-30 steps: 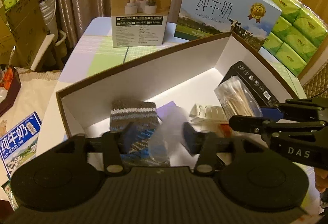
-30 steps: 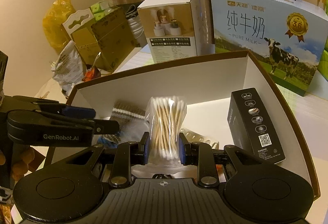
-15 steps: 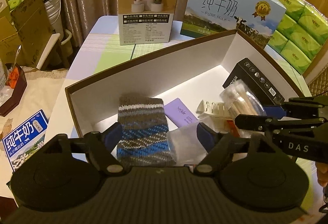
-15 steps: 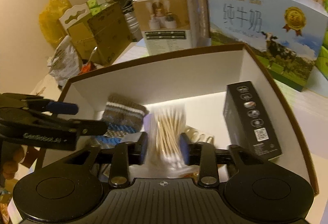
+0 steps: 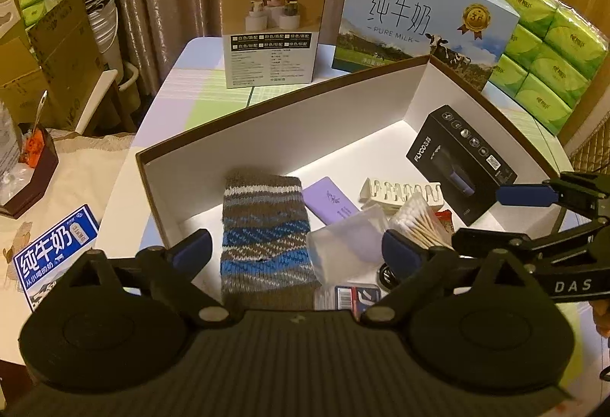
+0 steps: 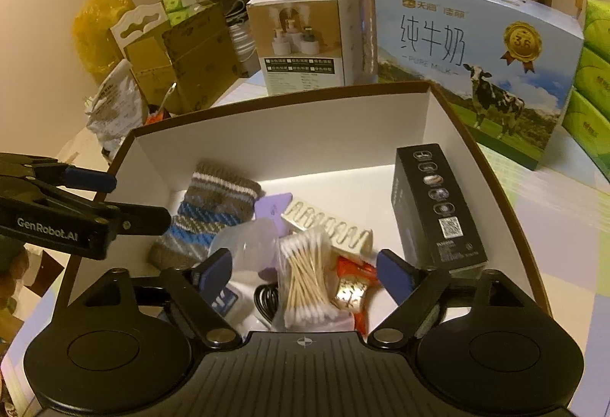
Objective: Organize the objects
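Observation:
A brown-rimmed white box [image 5: 289, 134] [image 6: 289, 123] holds a striped knitted sock [image 5: 263, 230] [image 6: 213, 214], a clear plastic bag [image 5: 347, 241] [image 6: 248, 245], a bag of cotton swabs [image 5: 419, 222] [image 6: 305, 276], a purple card [image 5: 329, 201], a white clip strip [image 5: 400, 190] [image 6: 328, 226] and a black FLYCO box [image 5: 461, 159] [image 6: 434, 207]. My left gripper [image 5: 295, 251] is open and empty above the sock and plastic bag. My right gripper [image 6: 303, 272] is open and empty above the swabs, which lie in the box.
Behind the box stand a humidifier carton [image 5: 272, 20] and a blue milk carton [image 5: 415, 16]. Green tissue packs [image 5: 549, 47] are stacked at the right. Cardboard boxes [image 5: 49, 50] and clutter stand to the left of the table. A red wrapper [image 6: 354, 276] lies by the swabs.
The left gripper opened and released the clear plastic bag into the box. The right gripper opened and dropped the cotton swabs into the box. Both pulled back a little.

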A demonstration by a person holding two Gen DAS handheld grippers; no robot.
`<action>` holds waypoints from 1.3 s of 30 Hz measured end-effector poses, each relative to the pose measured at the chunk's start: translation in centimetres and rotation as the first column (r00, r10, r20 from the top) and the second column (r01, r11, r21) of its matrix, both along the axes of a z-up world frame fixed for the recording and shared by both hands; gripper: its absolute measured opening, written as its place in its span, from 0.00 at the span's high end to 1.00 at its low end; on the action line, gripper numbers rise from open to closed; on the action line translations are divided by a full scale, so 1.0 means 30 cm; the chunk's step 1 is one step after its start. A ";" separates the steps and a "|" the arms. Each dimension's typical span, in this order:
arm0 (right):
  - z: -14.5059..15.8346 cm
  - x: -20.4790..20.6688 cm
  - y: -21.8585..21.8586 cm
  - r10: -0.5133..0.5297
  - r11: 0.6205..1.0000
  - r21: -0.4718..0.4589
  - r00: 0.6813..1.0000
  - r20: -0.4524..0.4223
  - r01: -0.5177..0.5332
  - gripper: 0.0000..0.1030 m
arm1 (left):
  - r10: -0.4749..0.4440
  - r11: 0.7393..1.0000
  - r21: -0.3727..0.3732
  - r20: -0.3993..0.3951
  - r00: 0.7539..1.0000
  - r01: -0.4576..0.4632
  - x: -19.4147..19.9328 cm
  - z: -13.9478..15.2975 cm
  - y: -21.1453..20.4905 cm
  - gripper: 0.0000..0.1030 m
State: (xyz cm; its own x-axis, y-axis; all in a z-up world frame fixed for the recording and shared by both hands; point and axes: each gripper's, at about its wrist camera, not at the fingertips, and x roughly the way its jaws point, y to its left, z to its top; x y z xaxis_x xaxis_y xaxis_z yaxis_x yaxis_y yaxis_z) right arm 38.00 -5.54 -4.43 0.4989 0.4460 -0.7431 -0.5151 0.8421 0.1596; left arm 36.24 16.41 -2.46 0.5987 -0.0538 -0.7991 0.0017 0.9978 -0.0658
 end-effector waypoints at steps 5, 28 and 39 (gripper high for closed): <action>0.019 -0.028 -0.028 -0.011 1.000 0.005 1.000 0.008 0.011 0.12 | -0.001 1.000 0.004 0.013 1.000 0.001 -0.038 0.021 -0.017 0.06; 0.111 -0.250 -0.186 -0.084 0.994 0.068 0.995 0.048 0.080 0.02 | -0.004 1.000 0.030 0.087 0.996 0.001 -0.302 0.136 -0.139 0.01; 0.158 -0.418 -0.287 -0.108 0.990 0.093 0.993 0.056 0.103 0.02 | 0.009 0.999 0.033 0.108 0.994 -0.012 -0.482 0.160 -0.224 0.01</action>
State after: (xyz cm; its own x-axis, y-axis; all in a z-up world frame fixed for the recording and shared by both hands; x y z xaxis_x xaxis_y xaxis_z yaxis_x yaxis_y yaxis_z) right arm 25.45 -14.15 0.31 0.5896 0.4520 -0.6694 -0.4352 0.8760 0.2081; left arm 21.78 9.70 2.34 0.6822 -0.0216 -0.7309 -0.0034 0.9995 -0.0327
